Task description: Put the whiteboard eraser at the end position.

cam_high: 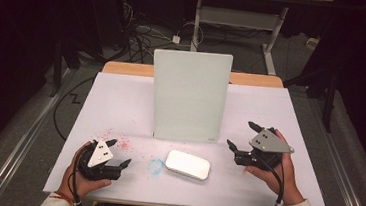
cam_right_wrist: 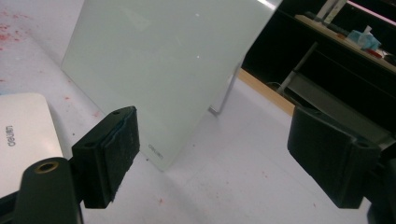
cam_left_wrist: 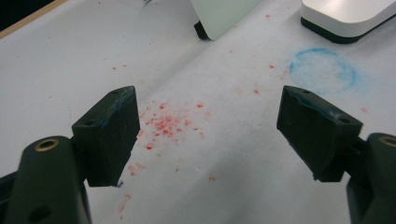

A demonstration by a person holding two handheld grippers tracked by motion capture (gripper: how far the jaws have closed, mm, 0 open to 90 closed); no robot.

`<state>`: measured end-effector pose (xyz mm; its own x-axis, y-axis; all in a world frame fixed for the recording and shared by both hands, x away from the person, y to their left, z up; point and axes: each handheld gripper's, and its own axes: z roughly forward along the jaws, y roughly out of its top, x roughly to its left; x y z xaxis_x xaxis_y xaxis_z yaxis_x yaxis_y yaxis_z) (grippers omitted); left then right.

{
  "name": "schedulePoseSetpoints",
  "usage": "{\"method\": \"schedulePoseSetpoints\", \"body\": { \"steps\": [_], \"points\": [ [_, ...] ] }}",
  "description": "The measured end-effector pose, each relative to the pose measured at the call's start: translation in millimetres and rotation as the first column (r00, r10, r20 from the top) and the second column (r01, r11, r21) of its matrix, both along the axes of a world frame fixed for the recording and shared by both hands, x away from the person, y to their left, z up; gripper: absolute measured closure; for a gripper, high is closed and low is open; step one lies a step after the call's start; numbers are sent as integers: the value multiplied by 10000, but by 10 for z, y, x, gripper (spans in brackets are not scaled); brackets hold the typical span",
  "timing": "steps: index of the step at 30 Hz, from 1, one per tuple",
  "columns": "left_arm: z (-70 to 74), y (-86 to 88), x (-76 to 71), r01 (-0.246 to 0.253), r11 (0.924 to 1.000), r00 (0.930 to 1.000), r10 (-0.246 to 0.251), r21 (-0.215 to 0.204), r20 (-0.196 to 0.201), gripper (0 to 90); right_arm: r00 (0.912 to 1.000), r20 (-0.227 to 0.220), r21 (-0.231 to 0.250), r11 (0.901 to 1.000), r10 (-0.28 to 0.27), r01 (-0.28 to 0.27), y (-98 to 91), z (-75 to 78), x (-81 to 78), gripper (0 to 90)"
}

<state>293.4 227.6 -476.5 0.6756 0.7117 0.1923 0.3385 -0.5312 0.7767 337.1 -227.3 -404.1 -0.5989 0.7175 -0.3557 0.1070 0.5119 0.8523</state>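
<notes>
The bench (cam_high: 121, 97) wears a pale lilac-white sheet, with a wooden edge showing at the far side; beyond it lies a dark room with cables on a grey floor and white desk legs. At the near left, the left tool (cam_high: 118, 152) rests in the person's left hand (cam_high: 81, 177), its jaws spread wide and empty. Red specks (cam_left_wrist: 166, 123) are scattered on the sheet just in front of it, and a faint blue ring (cam_left_wrist: 322, 67) is smudged to their right. Beside the ring lies a flat white rounded box (cam_high: 187, 164) with a dark underside. Behind it a pale green glass board (cam_high: 190, 96) stands upright mid-bench. At the right, the right tool (cam_high: 243, 135) is held in the right hand (cam_high: 278, 169), jaws wide apart, gripping nothing, pointing toward the board.
</notes>
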Motion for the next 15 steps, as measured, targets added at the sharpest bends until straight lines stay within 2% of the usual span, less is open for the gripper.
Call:
{"method": "schedulePoseSetpoints", "body": {
  "steps": [5, 7, 8, 12, 14, 15],
  "points": [
    [2, -3, -2, -9, 10000, 10000, 9, -35, 27, 206, 9999, -87, 322, 9994, 97, -94, -135, -48, -60, 172],
    [11, 3, 7, 47, 10000, 9998, -47, -18, 181, 206, 9999, -150, 405, 9992, 35, -29, -175, -85, -81, 174],
    [11, 2, 8, 24, 10000, 9999, -24, -39, 166, 206, 9999, -117, 424, 9991, 98, -93, -195, -109, -96, 173],
    [11, -10, 12, -24, 10000, 10000, 24, -95, 90, 198, 9998, 76, 463, 9987, -208, 204, -285, -237, -152, 179],
    [18, -11, 22, 21, 10000, 9997, -19, -84, 228, 193, 9996, -194, 699, 9973, -227, 240, -341, -311, -171, 177],
    [20, -12, 26, 24, 10000, 9997, -22, -94, 240, 191, 9995, -206, 636, 9977, -237, 250, -360, -350, -184, 175]
  ]
}}
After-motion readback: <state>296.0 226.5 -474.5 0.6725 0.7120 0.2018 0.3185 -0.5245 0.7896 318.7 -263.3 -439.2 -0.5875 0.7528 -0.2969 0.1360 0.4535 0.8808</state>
